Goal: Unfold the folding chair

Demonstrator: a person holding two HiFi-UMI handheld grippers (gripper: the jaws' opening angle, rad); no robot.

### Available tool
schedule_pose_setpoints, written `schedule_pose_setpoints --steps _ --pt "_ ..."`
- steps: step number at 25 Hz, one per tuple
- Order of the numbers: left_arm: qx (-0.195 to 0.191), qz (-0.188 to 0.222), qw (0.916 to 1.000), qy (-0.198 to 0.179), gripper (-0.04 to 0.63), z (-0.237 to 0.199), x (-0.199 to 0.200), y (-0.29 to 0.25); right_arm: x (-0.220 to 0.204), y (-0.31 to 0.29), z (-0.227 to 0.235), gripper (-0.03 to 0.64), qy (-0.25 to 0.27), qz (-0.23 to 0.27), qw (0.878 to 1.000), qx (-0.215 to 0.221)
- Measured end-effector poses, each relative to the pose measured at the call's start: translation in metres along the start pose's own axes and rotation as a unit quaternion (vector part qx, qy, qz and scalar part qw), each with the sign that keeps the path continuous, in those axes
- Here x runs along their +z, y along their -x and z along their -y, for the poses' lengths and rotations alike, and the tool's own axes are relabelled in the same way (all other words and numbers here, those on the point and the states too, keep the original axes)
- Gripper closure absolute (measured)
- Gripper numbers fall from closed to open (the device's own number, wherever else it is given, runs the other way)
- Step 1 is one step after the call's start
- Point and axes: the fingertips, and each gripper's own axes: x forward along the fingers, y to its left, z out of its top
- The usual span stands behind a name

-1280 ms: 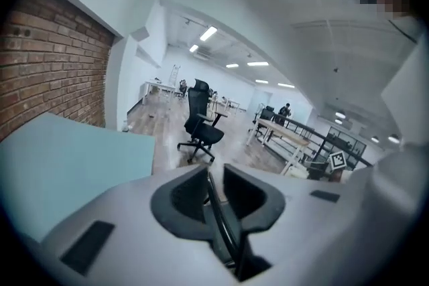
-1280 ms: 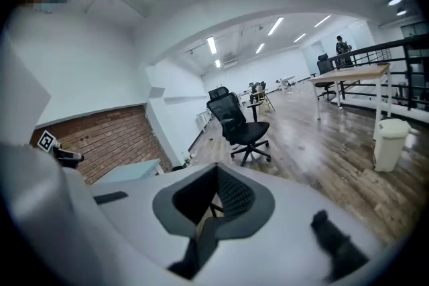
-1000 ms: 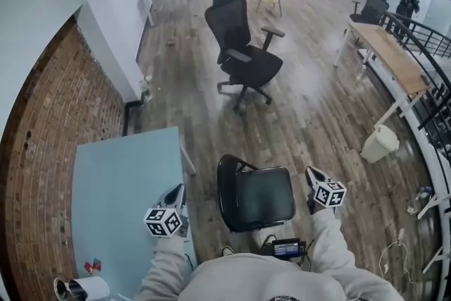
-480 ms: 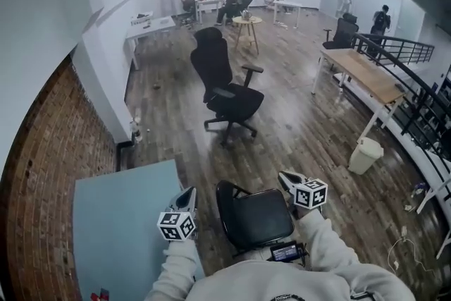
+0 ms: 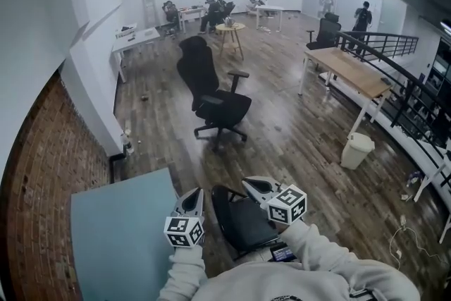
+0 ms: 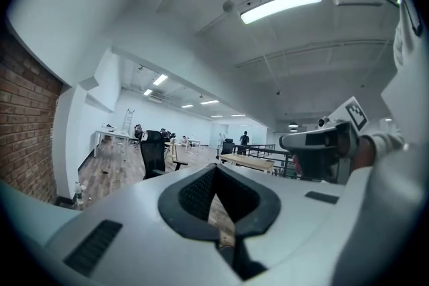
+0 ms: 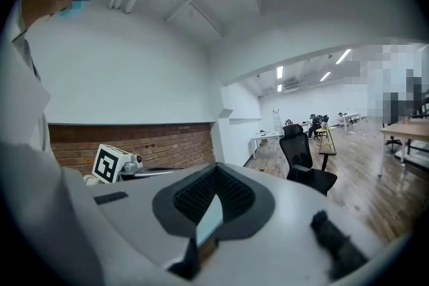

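Observation:
The black folding chair [image 5: 241,220] stands on the wooden floor just in front of me, its seat flat and its backrest to the left. My left gripper [image 5: 192,197] is held up at the chair's left, over the edge of the blue table, shut and empty. My right gripper [image 5: 251,185] hangs above the seat's far right corner, also shut with nothing in it. Neither touches the chair. In the left gripper view the shut jaws [image 6: 216,197] point level into the room, with the right gripper [image 6: 322,146] beside them. The right gripper view shows its own shut jaws [image 7: 213,201].
A light blue table [image 5: 120,240] stands at my left against a brick wall [image 5: 35,180]. A black office chair [image 5: 211,95] is a few steps ahead. A wooden desk [image 5: 352,74], a white bin [image 5: 356,150] and a railing [image 5: 416,109] are at the right. People sit and stand at the back.
Both grippers have risen away from the chair; the right one moved left over the seat. The head view has tipped up, so the chair now sits lower in the frame.

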Motion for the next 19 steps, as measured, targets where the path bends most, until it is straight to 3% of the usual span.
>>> schedule_pose_setpoints --steps 8,19 --pt "0.016 0.009 0.9998 -0.004 0.589 -0.002 -0.007 0.019 -0.011 0.010 0.006 0.611 0.004 -0.006 1.000 -0.027" --pt "0.000 0.008 0.9996 -0.028 0.589 0.018 0.001 0.016 -0.010 0.011 0.009 0.611 -0.001 -0.001 1.000 -0.015"
